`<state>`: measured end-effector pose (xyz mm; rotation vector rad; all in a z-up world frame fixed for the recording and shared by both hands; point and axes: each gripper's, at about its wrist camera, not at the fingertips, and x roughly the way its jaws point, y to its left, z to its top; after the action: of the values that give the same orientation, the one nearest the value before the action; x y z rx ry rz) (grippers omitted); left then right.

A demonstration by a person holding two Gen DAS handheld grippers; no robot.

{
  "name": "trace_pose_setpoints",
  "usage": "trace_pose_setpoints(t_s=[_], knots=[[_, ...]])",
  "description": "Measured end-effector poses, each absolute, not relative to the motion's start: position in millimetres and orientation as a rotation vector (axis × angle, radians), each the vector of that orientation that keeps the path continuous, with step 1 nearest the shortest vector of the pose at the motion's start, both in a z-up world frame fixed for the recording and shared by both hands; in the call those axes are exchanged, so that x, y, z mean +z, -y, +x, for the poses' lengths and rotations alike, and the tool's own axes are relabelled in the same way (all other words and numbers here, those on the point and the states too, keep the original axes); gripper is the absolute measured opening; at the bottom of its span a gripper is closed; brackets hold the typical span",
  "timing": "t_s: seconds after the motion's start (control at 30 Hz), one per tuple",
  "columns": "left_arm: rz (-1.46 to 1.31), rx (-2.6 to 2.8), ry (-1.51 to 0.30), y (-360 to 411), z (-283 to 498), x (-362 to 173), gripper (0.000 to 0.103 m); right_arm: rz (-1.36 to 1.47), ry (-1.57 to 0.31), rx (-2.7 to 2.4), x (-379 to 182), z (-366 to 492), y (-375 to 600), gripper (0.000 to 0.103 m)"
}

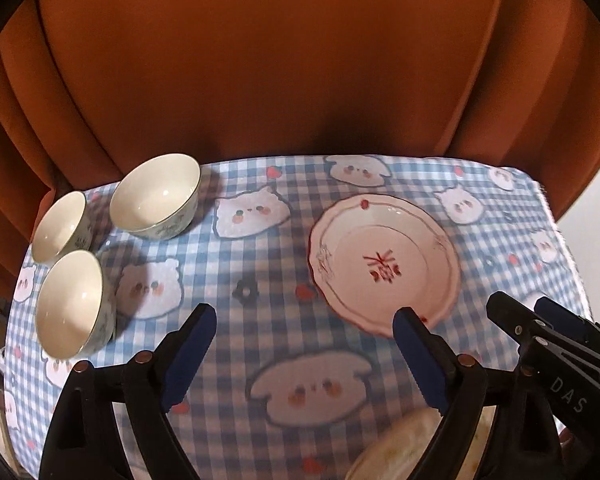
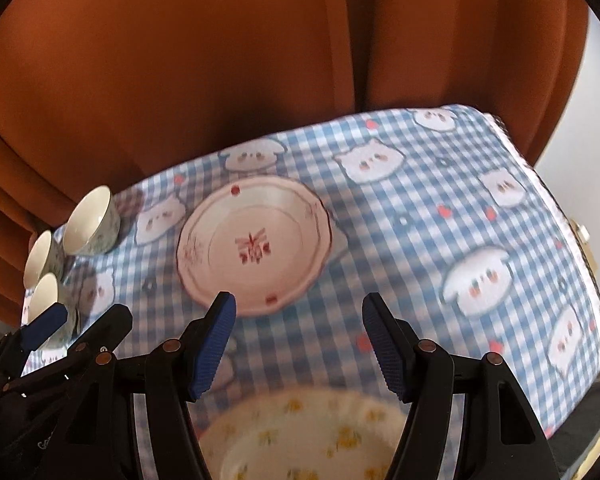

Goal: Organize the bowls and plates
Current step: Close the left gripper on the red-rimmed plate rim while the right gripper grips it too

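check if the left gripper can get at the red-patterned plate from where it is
Probably yes. The left gripper is open and empty, and the red-patterned plate lies flat just ahead of its right-hand finger with bare checked tablecloth between. The right gripper hovers close beside, so it might crowd the approach.

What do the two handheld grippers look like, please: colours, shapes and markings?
Both the left gripper and the right gripper are black clamp-like frames with round copper-coloured rivets at the joints. Each has two jaws faced with ribbed blue pads. The left wrist view shows white letters "DAS" on the right gripper's body.
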<state>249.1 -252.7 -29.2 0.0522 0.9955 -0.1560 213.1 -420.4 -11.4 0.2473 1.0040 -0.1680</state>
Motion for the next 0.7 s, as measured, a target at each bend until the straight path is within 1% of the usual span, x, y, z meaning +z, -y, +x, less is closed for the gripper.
trace_pose_setpoints(t_s=[0.3, 0.37, 0.43, 0.57, 0.7], knots=[[0.064, -0.118, -1.046, 272, 303, -73, 0.091, 0.286, -1.047, -0.126, -54, 280, 446, 0.069], [0.059, -0.12, -1.062, 275, 313, -85, 0.088, 0.284, -1.059, -0.118, -65, 291, 450, 0.069], [0.053, -0.12, -1.079, 280, 321, -95, 0.084, 0.282, -1.077, -0.113, -78, 302, 457, 0.068], [0.036, -0.111, -1.097, 288, 334, -110, 0.078, 0.289, -1.108, -0.074, -102, 323, 467, 0.054], [0.033, -0.107, -1.112, 292, 345, -121, 0.075, 0.274, -1.119, -0.071, -115, 335, 470, 0.052]])
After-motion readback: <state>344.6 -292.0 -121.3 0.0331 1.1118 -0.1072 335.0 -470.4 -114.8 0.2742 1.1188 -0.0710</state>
